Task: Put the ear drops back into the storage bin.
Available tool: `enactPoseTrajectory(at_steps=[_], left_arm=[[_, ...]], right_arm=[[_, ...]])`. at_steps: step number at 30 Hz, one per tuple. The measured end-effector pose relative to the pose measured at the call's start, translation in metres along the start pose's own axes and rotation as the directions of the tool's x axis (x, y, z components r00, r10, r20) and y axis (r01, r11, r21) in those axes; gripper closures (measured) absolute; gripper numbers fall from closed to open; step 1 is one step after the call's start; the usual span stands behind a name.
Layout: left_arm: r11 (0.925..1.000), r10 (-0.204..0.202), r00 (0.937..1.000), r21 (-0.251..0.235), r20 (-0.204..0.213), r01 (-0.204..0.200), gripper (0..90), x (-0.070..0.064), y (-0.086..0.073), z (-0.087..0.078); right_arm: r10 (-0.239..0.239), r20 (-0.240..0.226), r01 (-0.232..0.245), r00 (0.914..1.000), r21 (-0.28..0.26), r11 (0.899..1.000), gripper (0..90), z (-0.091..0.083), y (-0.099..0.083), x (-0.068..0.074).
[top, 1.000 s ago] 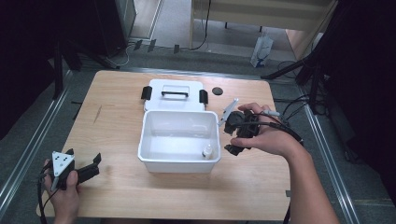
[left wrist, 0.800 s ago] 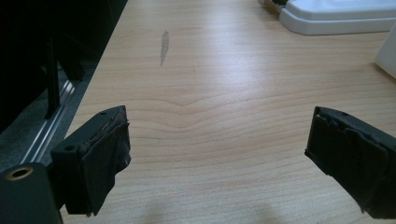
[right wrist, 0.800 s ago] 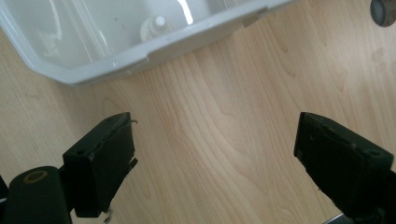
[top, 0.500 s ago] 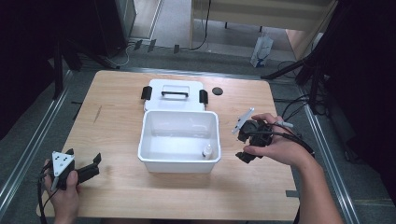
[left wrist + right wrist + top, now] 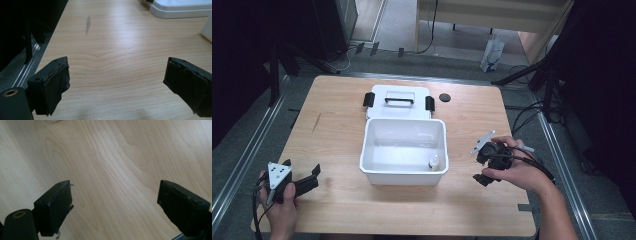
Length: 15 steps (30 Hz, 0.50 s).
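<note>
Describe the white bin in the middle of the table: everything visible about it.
The white bin is an open, rectangular tub with rounded corners and a thick rim, plastic by its look. It stands upright at the centre of the wooden table. A small white bottle stands inside, in the corner nearest the right tool. The lid, white with a dark handle and dark side latches, lies flat just behind it, against its far rim. Neither tool touches it.

— What sort of place is this?
— A lab or recording studio: a bare wooden table on a grey floor, black stands and cables at its sides.
</note>
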<state>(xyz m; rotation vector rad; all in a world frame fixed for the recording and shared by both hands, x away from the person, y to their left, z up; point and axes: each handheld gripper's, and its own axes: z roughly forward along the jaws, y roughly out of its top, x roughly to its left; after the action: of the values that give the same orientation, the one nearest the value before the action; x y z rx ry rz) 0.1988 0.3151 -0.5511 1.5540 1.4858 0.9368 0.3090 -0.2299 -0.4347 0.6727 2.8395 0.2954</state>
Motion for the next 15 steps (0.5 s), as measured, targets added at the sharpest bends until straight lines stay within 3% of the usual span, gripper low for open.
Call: enactPoseTrajectory(at_steps=[11, 15], left_arm=[[1.0, 0.005, 1.0, 0.002, -0.001, -0.005, 7.0, 0.0, 0.0, 0.0], [1.0, 0.005, 1.0, 0.002, -0.001, -0.005, 6.9, 0.0, 0.0, 0.0]], right_arm=[[0.059, -0.019, -0.06, 0.9981, -0.026, 0.998, 12.4, 0.024, -0.029, 0.008], [0.092, -0.014, -0.093, 0.9956, -0.071, 0.993, 12.5, 0.027, -0.039, 0.011]])
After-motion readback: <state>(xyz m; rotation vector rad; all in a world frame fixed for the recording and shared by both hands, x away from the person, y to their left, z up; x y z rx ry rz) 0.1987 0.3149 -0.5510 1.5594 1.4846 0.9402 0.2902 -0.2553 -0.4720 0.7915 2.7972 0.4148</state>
